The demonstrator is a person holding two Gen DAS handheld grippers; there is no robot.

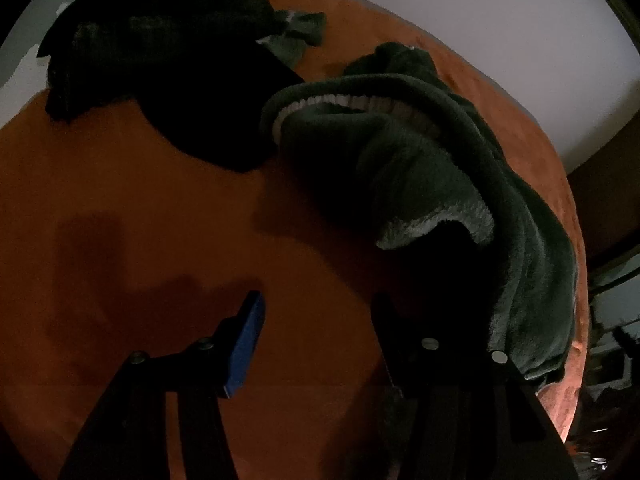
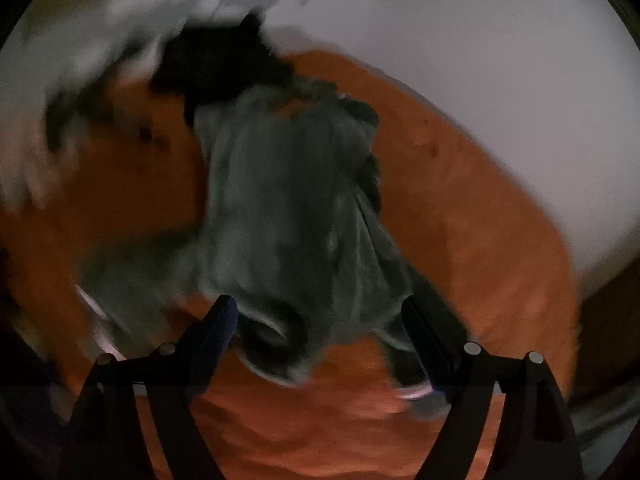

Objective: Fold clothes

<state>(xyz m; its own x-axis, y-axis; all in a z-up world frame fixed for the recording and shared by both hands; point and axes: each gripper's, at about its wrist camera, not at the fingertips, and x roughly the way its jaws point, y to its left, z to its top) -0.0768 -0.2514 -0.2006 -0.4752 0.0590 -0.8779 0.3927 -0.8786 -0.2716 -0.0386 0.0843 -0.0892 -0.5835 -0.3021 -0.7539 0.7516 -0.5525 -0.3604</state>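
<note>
A dark green fleece garment (image 1: 420,168) with a pale ribbed edge lies crumpled on the orange bed cover (image 1: 120,208), right of centre in the left wrist view. My left gripper (image 1: 316,320) stands open beside its near edge, nothing between the fingers. A black garment (image 1: 160,52) is heaped at the far left. The right wrist view is blurred: the green garment (image 2: 288,200) lies straight ahead, its near end between the wide-apart fingers of my open right gripper (image 2: 320,320). Whether the fingers touch the cloth I cannot tell. The black garment (image 2: 224,64) lies behind it.
A pale wall (image 1: 480,20) rises behind the bed. The orange cover's right edge (image 1: 572,320) drops off beside dark furniture and clutter. A smaller green cloth (image 1: 300,32) pokes out behind the black heap. Bare orange cover spreads to the left and near side.
</note>
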